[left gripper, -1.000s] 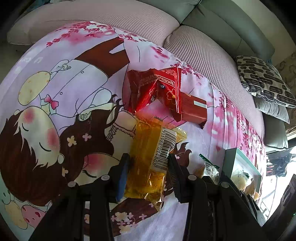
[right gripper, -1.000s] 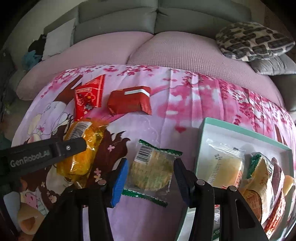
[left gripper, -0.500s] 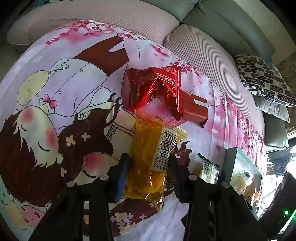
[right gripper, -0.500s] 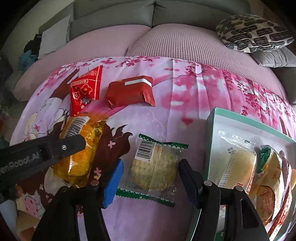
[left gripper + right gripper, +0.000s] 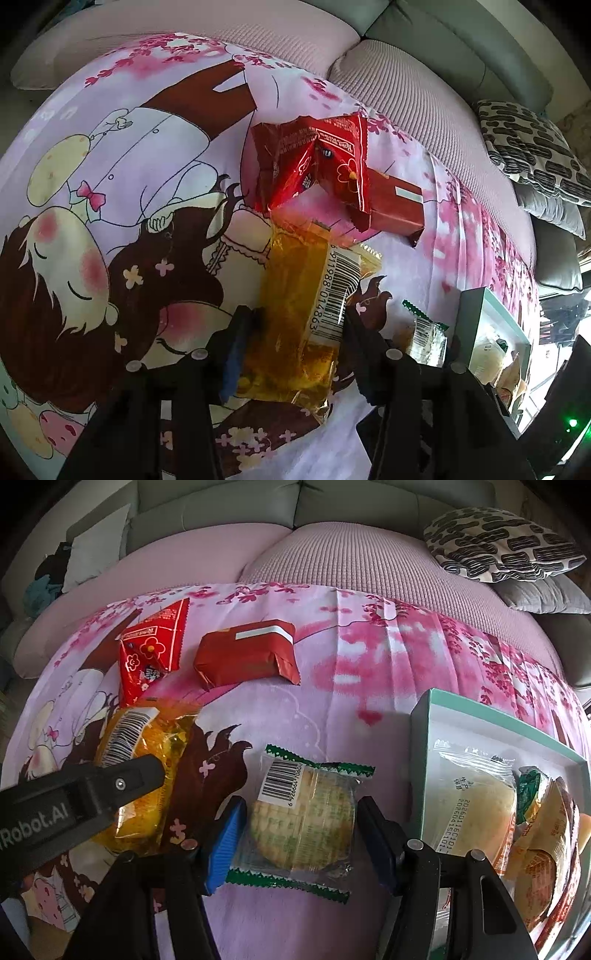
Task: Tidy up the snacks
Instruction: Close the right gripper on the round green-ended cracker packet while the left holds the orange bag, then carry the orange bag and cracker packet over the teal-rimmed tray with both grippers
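A grey sofa [image 5: 295, 513] with pinkish seat cushions fills the background, with a black-and-white patterned pillow [image 5: 502, 546] at its right end. Spread in front is a pink blanket [image 5: 369, 672] printed with cherry blossoms and a cartoon girl with brown hair.

At the right lies a shallow white box with a mint-green rim [image 5: 421, 716], cut off by the frame edge. It holds several wrapped snacks; the nearest, a pale round pastry in a clear wrapper [image 5: 476, 805], carries printed date codes too small to read reliably. The others overlap and cannot be told apart.

On the blanket sit four loose snacks. A red rectangular packet with a white strip [image 5: 247, 657] and a red triangular packet with a flower design [image 5: 151, 653] lie at the far side; their lettering is too small to read.

The left gripper [image 5: 295, 339] straddles an orange-wrapped snack [image 5: 295, 314] lying on the blanket. Its jaws are opening, and a gap shows beside the left pad. The barcode reads partly "911988 014863". In the right view, a finger of this gripper shows the letters "Robot.AI", the start cut off.

The right gripper [image 5: 299, 830] straddles a round cracker in a clear, green-edged wrapper [image 5: 303, 812], just left of the box. Its jaws stand partly apart, with small gaps either side of the wrapper. The barcode digits begin "6 92666".
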`<move>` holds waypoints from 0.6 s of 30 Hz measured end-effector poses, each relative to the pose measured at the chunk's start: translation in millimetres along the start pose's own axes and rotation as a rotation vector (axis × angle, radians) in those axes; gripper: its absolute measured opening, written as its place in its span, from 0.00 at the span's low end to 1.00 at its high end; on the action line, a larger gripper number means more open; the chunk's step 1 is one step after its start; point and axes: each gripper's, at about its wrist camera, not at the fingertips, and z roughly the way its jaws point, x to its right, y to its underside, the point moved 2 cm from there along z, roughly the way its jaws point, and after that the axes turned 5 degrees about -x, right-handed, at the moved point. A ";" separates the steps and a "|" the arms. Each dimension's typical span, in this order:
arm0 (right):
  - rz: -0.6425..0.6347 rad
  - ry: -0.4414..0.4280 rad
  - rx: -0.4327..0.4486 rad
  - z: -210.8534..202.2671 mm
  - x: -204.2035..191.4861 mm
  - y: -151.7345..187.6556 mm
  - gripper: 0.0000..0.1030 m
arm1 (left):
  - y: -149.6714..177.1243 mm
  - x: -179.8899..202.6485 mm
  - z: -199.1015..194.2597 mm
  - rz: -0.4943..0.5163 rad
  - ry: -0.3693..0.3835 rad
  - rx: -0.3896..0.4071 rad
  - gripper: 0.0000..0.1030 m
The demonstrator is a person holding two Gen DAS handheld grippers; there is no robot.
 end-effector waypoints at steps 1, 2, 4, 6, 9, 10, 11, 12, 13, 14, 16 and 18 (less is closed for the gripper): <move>0.002 -0.001 0.002 0.0 0.0 0.0 0.62 | 0.0 0.2 0.3 0.002 -0.003 -0.001 0.50; 0.004 -0.002 0.007 -1.1 0.6 0.4 0.61 | 0.1 1.0 0.8 0.005 -0.006 -0.001 0.50; 0.006 -0.011 0.016 -3.2 1.3 1.0 0.56 | 0.1 2.2 1.4 0.011 -0.011 -0.001 0.50; 0.002 -0.008 0.022 -5.0 1.7 1.9 0.53 | 0.1 3.6 1.9 0.020 -0.020 -0.001 0.50; 0.004 -0.009 0.029 -8.2 2.2 3.3 0.53 | 0.1 5.4 1.3 0.037 -0.032 0.000 0.50; 0.006 -0.011 0.035 -10.4 2.5 3.8 0.52 | 0.0 4.9 0.6 0.042 -0.034 0.001 0.50; 0.006 -0.010 0.040 -12.3 2.0 4.4 0.52 | -0.1 5.8 0.4 0.046 -0.039 0.002 0.50; 0.003 -0.007 0.046 -14.6 1.1 4.8 0.52 | 0.0 6.3 -0.3 0.049 -0.042 0.004 0.49; 0.001 -0.005 0.053 -17.6 0.8 5.4 0.52 | -0.1 6.9 -0.5 0.051 -0.043 0.006 0.48; 0.000 -0.006 0.058 -18.7 0.4 5.2 0.52 | 0.1 7.7 -1.5 0.055 -0.040 0.007 0.47; 0.002 -0.012 0.066 -23.2 0.8 6.4 0.52 | 1.1 10.0 -4.4 0.067 -0.031 0.013 0.42; 0.006 -0.014 0.072 -26.8 2.7 7.8 0.52 | 2.2 12.3 -7.5 0.075 -0.024 0.020 0.41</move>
